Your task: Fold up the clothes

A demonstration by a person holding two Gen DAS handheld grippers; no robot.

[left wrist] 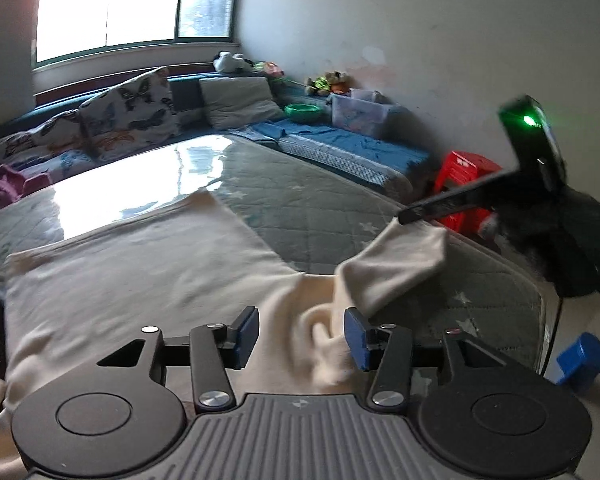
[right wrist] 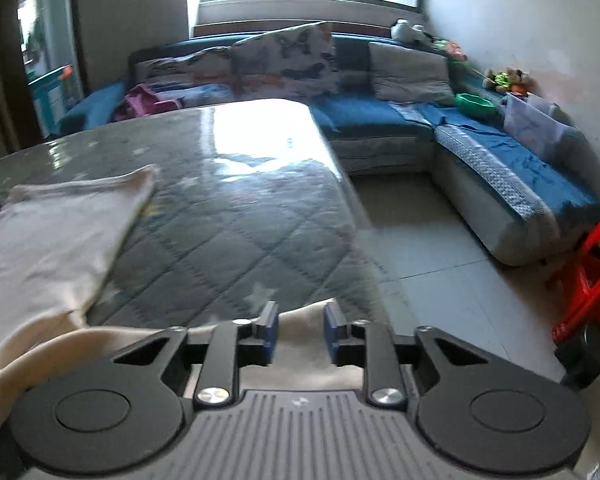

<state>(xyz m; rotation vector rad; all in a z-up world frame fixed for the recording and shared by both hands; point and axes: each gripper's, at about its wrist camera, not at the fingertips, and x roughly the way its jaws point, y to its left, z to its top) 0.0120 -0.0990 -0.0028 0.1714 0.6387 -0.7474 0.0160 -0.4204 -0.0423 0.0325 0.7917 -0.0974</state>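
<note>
I see the cream garment spread flat over the near left part of the bench, its body lying smooth on the quilted grey cover with pale stars. One sleeve runs off to the right and is lifted clear of the surface, its end pinched by my right claw, which shows in the left view as a dark tip reaching in from the right with a green light glowing on the unit behind it. In the right wrist view that claw has its blue pads only partly apart, with cream cloth lying between and under them; the frame is blurred there, so I take it as gripping the sleeve mostly on the strength of the other view. My left claw stands wide open just over the bunched folds where the sleeve meets the body, its blue pads on either side of the wrinkled cloth and gripping nothing. The bench top is glossy and throws back the glare of the window on its far half. Beyond it a blue corner sofa wraps the room, with butterfly-print cushions against its back, a green bowl and a clear storage box on the seat, and soft toys along the ledge. A red plastic stool stands on the tiled floor by the sofa's near end.
</note>
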